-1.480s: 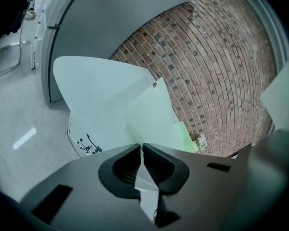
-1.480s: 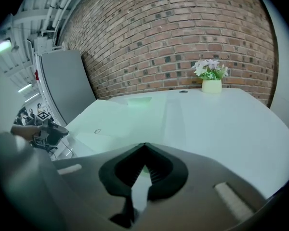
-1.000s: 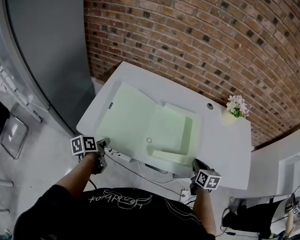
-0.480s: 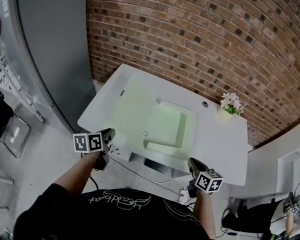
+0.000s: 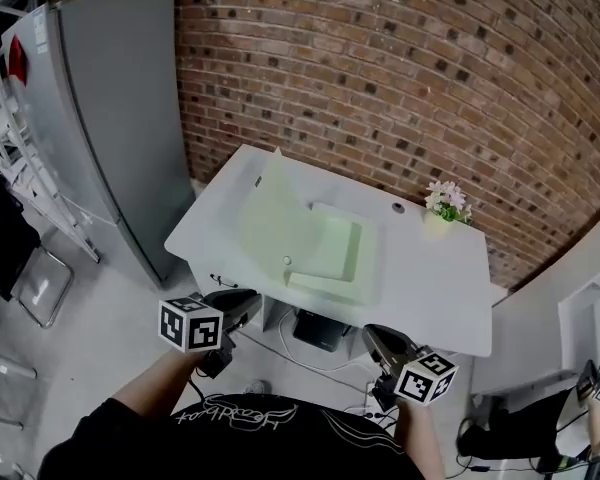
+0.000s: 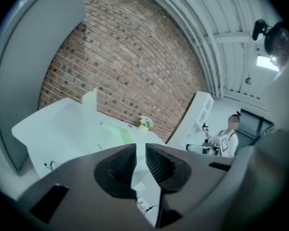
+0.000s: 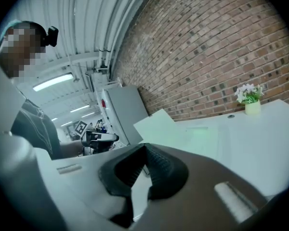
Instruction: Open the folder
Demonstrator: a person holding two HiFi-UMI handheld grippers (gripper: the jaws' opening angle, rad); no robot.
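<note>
Brickwork [image 5: 380, 68] is filling the background, and a white counter [image 5: 430, 278] is standing against it at the middle of the head view. The pale green folder [image 5: 330, 250] is lying on the counter's left half. Its front cover [image 5: 270, 208] is standing up at a slant over the spine, not lying flat, and the inside pocket is showing to the cover's right. A small pot of flowers [image 5: 445, 206] is sitting near the counter's far right corner, well apart from the folder, and a tall grey cabinet [image 5: 110, 108] is rising at the upper left.

Neither gripper is touching the folder. The left gripper [image 5: 242, 304] is hovering off the counter's near edge at the lower left, its jaws standing a narrow slit apart with nothing between them. The right gripper [image 5: 375, 336] is hanging at the lower middle, its jaws meeting at the tips on nothing.

The opening step looks all but done, though the cover seems unsettled. If it tips back over the pocket, the next move would call for reaching in again, pinching its free edge and laying it flat on the left.
</note>
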